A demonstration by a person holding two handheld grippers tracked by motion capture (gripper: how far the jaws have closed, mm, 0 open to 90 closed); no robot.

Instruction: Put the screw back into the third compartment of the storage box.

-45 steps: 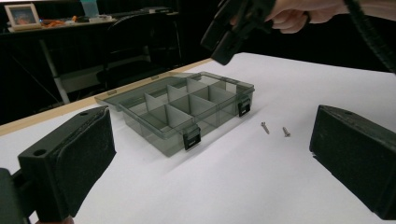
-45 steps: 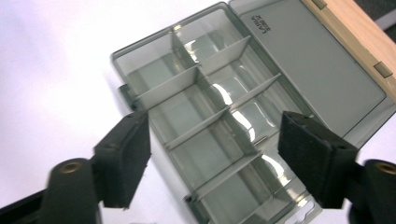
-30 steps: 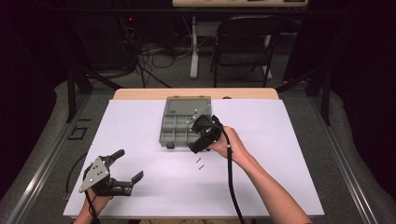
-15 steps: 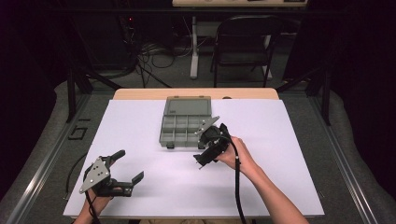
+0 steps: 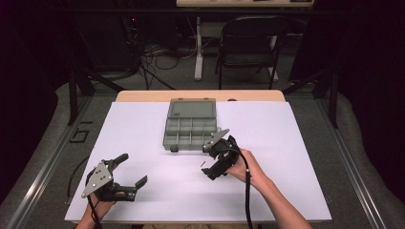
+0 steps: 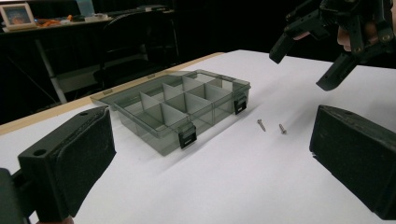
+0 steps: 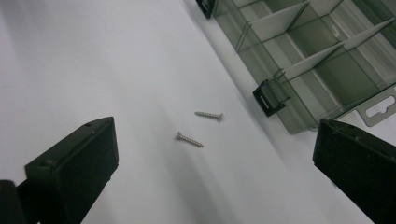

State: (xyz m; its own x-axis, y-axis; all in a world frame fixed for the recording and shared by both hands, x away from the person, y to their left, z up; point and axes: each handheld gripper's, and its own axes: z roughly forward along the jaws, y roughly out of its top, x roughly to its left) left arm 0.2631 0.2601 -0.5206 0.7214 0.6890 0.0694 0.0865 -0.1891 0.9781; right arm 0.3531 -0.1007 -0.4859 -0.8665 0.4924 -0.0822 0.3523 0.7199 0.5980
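A grey see-through compartment box (image 5: 190, 125) lies with its lid open at the middle back of the white sheet (image 5: 286, 143). Two small screws (image 5: 202, 163) lie just in front of its right corner. They show in the left gripper view as one screw (image 6: 261, 124) beside another screw (image 6: 282, 129), and in the right gripper view as a far screw (image 7: 208, 115) and a near screw (image 7: 189, 139). My right gripper (image 5: 209, 157) hangs just above them; its jaws have just been opening and stand wide with nothing between them. My left gripper (image 5: 135, 168) rests open at the front left, facing the box (image 6: 177, 105).
A wooden table edge (image 5: 200, 95) runs behind the sheet. Beyond it stand a folding chair (image 5: 248, 47) and a table leg (image 5: 198, 47), with cables on the floor. Metal rails flank the table on both sides.
My right gripper has come away from the box's front right corner, moving toward the person and lower, to just above the two screws. The left gripper has not moved.
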